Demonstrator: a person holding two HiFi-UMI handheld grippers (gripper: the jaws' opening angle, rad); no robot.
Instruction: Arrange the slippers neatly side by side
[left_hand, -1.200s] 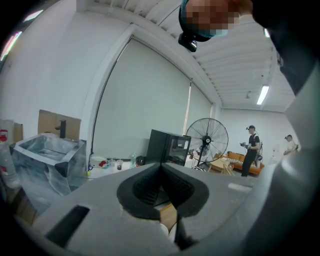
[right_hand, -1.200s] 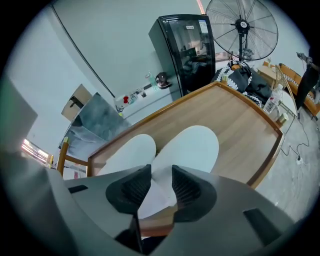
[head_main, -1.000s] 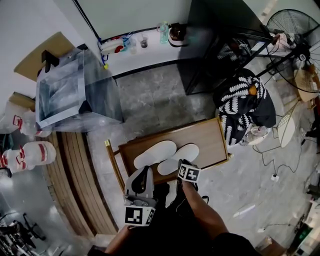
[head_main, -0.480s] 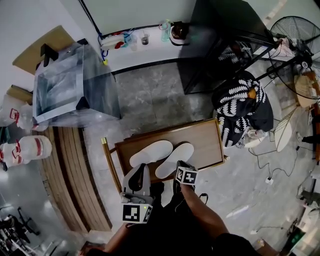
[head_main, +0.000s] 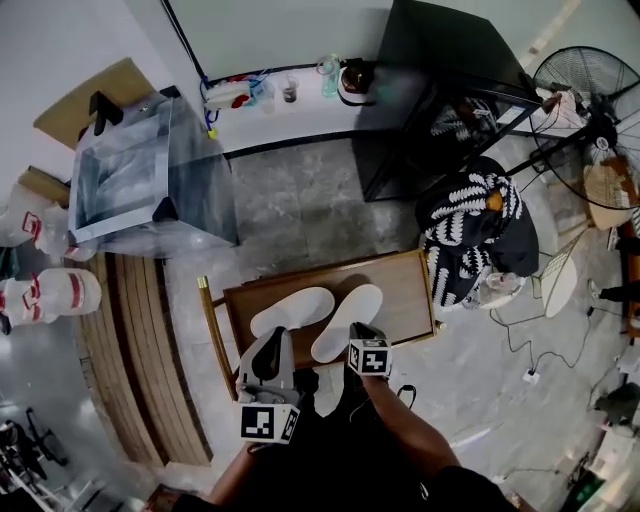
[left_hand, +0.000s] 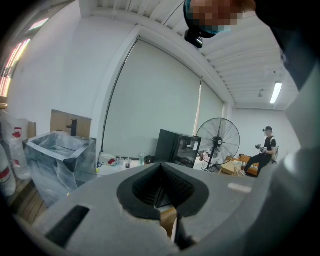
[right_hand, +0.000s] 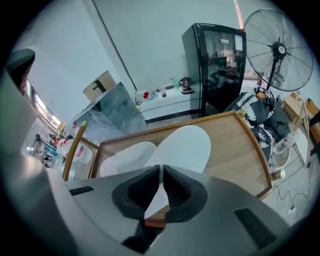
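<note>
**Right claw closing on a white slipper's heel**

The right slipper (head_main: 350, 320) lies near the wooden worktop's (head_main: 408, 292) front edge, skewed against the left slipper (head_main: 290, 311). My right claw (right_hand: 161, 187) is closing, with the heel rim pinched between its pads. My left claw (left_hand: 162, 192) is closed and empty. Next, I judge, the heel must swing until the pair lies parallel.

Bright, even indoor light, soft shadows; heavy fisheye warp, dark corners, blurred foreground.
</note>
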